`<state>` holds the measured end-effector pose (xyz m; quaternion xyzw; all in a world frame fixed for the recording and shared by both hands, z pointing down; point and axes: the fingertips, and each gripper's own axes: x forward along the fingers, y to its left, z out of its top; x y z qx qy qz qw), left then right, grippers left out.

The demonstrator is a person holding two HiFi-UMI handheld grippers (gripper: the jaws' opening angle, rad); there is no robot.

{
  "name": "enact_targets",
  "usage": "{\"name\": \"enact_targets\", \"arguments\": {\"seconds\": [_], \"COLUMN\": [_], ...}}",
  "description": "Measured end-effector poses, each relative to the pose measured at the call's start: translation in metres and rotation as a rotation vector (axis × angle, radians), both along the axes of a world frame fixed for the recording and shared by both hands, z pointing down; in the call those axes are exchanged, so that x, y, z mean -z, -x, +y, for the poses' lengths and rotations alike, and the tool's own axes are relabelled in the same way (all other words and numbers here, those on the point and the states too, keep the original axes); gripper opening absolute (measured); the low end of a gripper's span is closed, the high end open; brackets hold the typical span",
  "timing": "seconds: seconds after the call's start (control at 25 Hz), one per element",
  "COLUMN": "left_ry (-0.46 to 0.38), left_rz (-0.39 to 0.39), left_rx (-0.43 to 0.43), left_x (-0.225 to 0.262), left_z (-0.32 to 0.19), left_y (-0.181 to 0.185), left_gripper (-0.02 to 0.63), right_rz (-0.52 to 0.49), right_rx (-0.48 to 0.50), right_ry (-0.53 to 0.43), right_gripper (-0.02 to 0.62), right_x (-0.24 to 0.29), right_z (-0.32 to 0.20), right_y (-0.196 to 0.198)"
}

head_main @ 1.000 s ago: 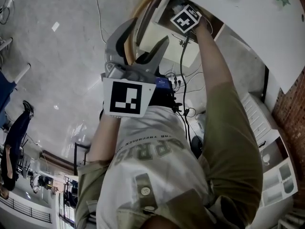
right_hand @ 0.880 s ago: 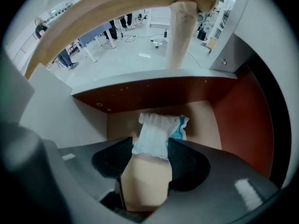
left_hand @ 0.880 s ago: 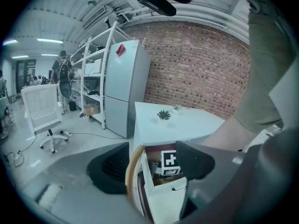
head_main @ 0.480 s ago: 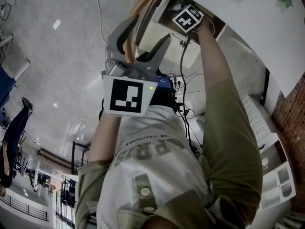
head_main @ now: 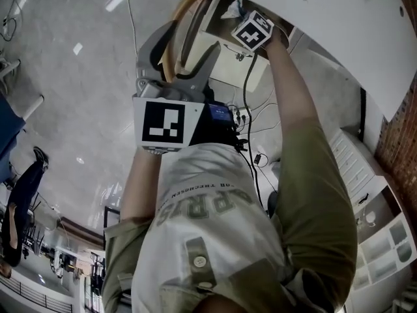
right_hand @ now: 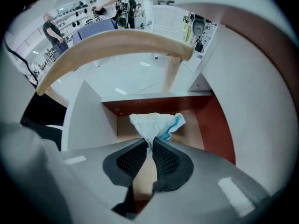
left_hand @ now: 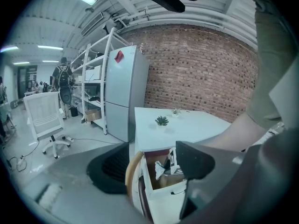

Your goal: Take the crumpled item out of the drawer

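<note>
drawer [right_hand: 86,113] mouth: open on top, but the right tool [right_hand: 150,146] is parked in it, jaws closing on the crumpled paper [right_hand: 152,122] between them, so there's not much spare room
drawer walls: white sides box in left and right, way in is from above
chair back [right_hand: 117,43]: curved wooden bar arcs just past the drawer front, blocks a straight approach
surface [head_main: 339,25]: white top roofs the drawer's back end
left tool [left_hand: 154,153]: jaws wide and empty, hangs outside the drawer, open floor [head_main: 78,77] beside it
</note>
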<state>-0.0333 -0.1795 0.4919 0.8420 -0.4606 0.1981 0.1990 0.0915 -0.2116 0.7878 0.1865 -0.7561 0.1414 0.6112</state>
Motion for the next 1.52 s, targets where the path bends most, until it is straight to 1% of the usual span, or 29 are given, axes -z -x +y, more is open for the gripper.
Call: {"name": "enact_targets", "arguments": {"seconds": [0.12, 0.24, 0.68, 0.8, 1.0, 1.12, 1.32, 1.52], "left_ry": [-0.043, -0.08, -0.168, -0.191, -0.224, -0.24, -0.306, -0.382], "left_rz": [-0.016, -0.019, 0.009, 0.021, 0.035, 0.05, 0.072, 0.097], "left_rx": [-0.04, -0.073, -0.118, -0.13, -0.152, -0.152, -0.173, -0.2], "left_x": [0.012, 0.025, 0.081, 0.096, 0.112, 0.124, 0.151, 0.183], "left_z": [0.002, 0.004, 0.017, 0.019, 0.019, 0.021, 0.014, 0.014], "left_y": [-0.004, -0.009, -0.021, -0.016, -0.009, -0.006, -0.006, -0.011], "left_gripper": [0.318, 0.318, 0.318, 0.318, 0.318, 0.318, 0.318, 0.318], "right_rz": [-0.017, -0.035, -0.166, -0.201, -0.291, -0.356, -0.468, -0.583], "right_rx": [-0.018, -0.061, -0.28, -0.35, -0.496, -0.578, -0.708, -0.871], "right_ry": [-0.026, -0.062, -0.247, -0.311, -0.442, -0.532, -0.734, -0.92], "right_gripper": [0.044, 0.043, 0.043, 0.043, 0.043, 0.043, 0.043, 0.043], "right_x": [0.018, 0.036, 0.14, 0.174, 0.229, 0.266, 0.34, 0.414], "right_z": [0.007, 0.011, 0.037, 0.041, 0.043, 0.047, 0.053, 0.083], "right_y": [-0.002, -0.007, -0.032, -0.036, -0.043, -0.05, -0.066, -0.083]}}
